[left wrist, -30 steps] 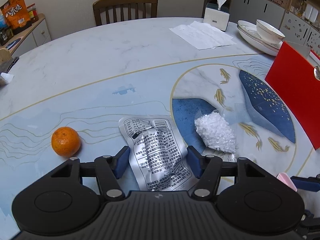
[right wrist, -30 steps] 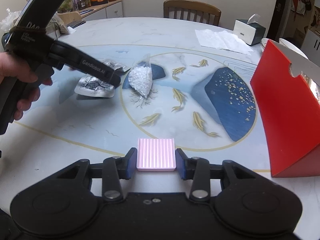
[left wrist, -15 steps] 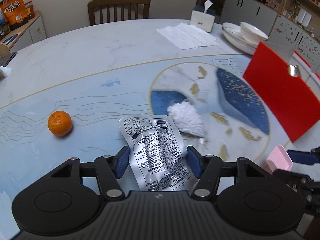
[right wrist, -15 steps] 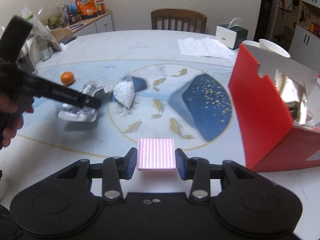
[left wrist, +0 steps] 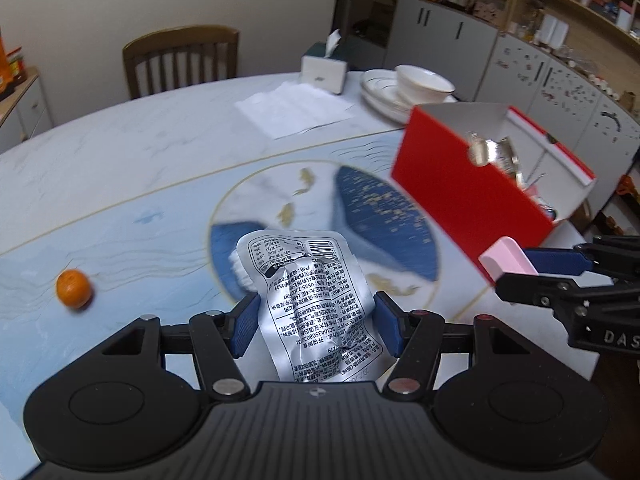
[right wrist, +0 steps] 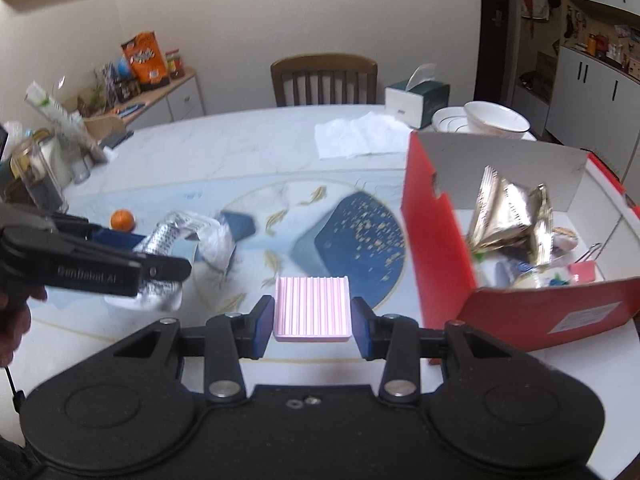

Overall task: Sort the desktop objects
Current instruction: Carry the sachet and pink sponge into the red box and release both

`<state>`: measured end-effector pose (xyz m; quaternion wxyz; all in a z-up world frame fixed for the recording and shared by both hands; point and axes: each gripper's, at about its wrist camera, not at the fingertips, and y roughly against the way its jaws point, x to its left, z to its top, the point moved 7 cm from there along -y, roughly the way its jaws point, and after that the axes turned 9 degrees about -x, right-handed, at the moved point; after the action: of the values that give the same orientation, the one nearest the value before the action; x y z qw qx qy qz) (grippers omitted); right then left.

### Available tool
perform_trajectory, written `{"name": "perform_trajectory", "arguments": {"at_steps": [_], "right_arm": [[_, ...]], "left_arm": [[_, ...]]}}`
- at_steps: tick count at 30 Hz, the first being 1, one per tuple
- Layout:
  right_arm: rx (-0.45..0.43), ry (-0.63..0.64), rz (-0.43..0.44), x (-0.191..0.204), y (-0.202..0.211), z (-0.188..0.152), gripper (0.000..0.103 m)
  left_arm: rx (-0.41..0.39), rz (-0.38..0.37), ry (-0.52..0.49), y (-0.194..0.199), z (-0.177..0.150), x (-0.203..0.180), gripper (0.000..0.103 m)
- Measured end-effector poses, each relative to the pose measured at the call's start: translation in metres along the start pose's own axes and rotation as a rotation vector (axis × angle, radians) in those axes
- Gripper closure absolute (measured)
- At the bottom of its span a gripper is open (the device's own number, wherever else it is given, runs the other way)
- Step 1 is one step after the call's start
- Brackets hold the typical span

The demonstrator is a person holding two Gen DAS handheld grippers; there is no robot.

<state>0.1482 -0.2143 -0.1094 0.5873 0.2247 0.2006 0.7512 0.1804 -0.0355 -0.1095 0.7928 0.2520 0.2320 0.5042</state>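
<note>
My left gripper (left wrist: 314, 316) is shut on a crinkled silver foil packet (left wrist: 308, 300), lifted above the table. It also shows at the left of the right wrist view as the left gripper (right wrist: 156, 254) with the foil packet (right wrist: 164, 236). My right gripper (right wrist: 312, 320) is shut on a pink ribbed block (right wrist: 312, 306), and the left wrist view shows that pink block (left wrist: 506, 258) close to the red box (left wrist: 472, 192). The open red box (right wrist: 436, 248) holds gold packets (right wrist: 508, 212) and small items. An orange (left wrist: 74, 288) and a white bag of granules (right wrist: 218, 240) lie on the table.
At the far side of the round patterned table (left wrist: 120, 168) are a tissue box (left wrist: 324, 72), paper napkins (left wrist: 294, 108), and stacked plates with a bowl (left wrist: 420, 84). A wooden chair (left wrist: 180, 60) stands behind. A sideboard with snacks (right wrist: 152, 80) is at the left.
Both grippers have risen with their loads and swung toward the red box. The box's inside has come into view. The orange and the white bag have stayed on the table.
</note>
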Motion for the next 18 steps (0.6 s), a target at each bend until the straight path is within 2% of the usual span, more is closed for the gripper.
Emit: {"name": "perform_trajectory", "arguments": {"at_steps": [18], "right_arm": [[-0.077, -0.036, -0.069, -0.083, 0.037, 0.035, 0.063]], "left_arm": [[-0.066, -0.112, -0.087, -0.006, 0.048, -0.097, 0.043]]}}
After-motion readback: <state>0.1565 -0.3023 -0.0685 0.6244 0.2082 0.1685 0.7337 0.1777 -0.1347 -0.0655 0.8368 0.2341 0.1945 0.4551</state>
